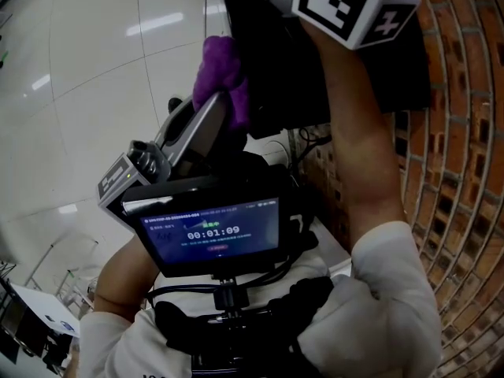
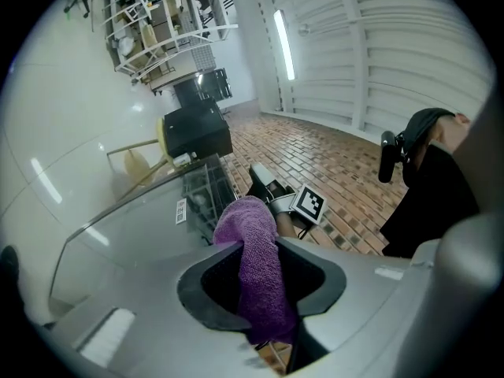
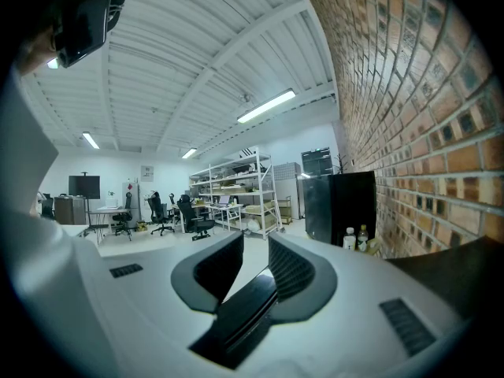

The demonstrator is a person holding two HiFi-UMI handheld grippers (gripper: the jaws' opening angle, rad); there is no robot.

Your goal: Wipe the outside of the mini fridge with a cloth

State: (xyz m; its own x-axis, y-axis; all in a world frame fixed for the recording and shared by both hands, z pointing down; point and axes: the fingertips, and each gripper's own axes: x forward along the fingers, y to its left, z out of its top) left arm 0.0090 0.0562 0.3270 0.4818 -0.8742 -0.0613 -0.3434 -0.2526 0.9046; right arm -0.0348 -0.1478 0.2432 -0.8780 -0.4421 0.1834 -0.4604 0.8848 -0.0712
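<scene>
Much of mini fridge [image 1: 272,69] behind forearm [image 1: 358,148]

A purple terry cloth [image 1: 223,73], bunched into a thick wad, sits clamped between the jaws of the left gripper [image 2: 266,260]. Its rounded upper end bulges past the jaw tips while the rest trails back between them. The wad is raised beside the left edge of a glossy black mini fridge [image 1: 272,61], a box-shaped unit next to a brick wall [image 1: 461,132]. In the left gripper view, the fridge's shiny flank [image 2: 134,239] mirrors the pale floor [image 1: 94,69] and carries a small white sticker [image 2: 180,209]. Whether cloth and fridge touch cannot be told.
</scene>
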